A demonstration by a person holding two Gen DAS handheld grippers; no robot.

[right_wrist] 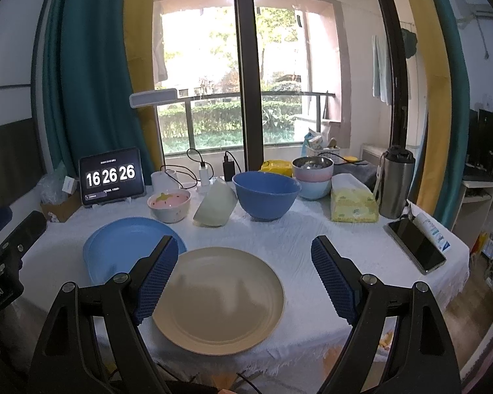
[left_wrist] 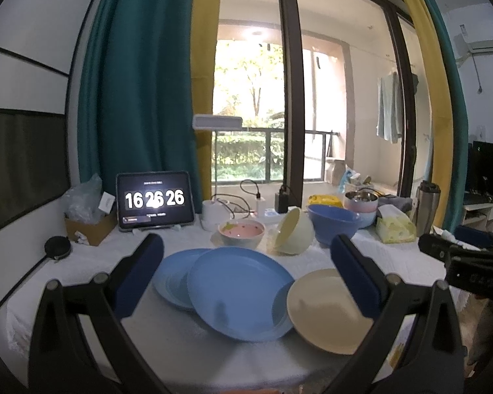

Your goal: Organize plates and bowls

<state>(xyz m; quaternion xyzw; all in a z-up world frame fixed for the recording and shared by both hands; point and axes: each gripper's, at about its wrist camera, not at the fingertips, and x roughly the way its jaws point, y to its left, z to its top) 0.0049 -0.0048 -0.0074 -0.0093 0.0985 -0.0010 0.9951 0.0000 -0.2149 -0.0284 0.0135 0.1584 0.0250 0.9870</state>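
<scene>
Both claws spread wide, gripping nothing. Beige plate (right_wrist: pixel 218 298) flat on the bench directly under and ahead of the right claw (right_wrist: pixel 243 275); two overlapped blue plates (left_wrist: pixel 233 290) just beyond the left claw (left_wrist: pixel 246 275). Best to slip one finger beneath the beige rim, pinch firmly, lift level, then stack onto the blue plates without nudging the tipped pale-green bowl (right_wrist: pixel 215 208) further ahead.
</scene>
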